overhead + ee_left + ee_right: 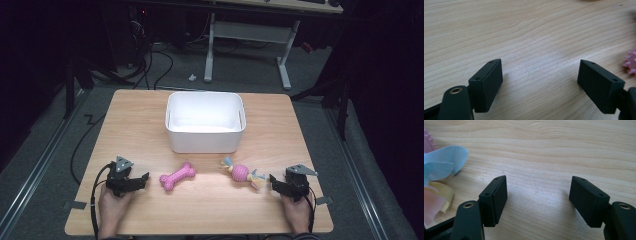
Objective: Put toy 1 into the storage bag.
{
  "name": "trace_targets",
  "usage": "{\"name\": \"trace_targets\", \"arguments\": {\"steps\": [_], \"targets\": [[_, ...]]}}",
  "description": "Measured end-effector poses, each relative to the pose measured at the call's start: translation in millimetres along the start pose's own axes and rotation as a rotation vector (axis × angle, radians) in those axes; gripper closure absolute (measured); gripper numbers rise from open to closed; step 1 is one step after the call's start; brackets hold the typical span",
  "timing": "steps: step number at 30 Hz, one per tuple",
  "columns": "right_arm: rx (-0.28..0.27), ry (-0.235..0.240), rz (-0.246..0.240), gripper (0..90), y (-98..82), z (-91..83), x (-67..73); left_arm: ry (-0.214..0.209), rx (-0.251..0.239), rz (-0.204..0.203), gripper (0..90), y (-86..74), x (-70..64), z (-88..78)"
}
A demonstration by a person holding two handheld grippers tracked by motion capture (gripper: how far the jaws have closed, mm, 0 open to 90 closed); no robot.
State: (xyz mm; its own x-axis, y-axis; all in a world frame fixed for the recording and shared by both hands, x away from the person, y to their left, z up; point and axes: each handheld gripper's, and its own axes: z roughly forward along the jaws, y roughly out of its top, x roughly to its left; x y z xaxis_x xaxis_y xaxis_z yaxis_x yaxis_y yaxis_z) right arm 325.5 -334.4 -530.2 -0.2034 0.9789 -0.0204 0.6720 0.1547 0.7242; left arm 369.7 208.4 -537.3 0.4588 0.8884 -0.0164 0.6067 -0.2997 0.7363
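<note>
Here pink bone toy (177, 176), knobbly ends, flat on table (210, 210)

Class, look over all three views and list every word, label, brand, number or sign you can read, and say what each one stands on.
None: no readable text in any view.
White bin: plain walls, no label.
Pink bone toy: no print.
Ball toy with cloth tails: no print.
Wooden table: bare grain.
Left claw and right claw: plain black jaws with screw holes, no markings.
Background desk and cables: too dark and small to tell.
</note>
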Motion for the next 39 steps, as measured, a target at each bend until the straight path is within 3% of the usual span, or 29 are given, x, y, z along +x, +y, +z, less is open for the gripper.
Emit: {"name": "trace_targets", "arguments": {"steps": [39], "targets": [[0.001, 0.009, -0.007, 29.9, 0.0, -0.1, 1.0, -0.03, 0.008, 0.004, 23.4, 3.7, 4.5, -1.8]]}}
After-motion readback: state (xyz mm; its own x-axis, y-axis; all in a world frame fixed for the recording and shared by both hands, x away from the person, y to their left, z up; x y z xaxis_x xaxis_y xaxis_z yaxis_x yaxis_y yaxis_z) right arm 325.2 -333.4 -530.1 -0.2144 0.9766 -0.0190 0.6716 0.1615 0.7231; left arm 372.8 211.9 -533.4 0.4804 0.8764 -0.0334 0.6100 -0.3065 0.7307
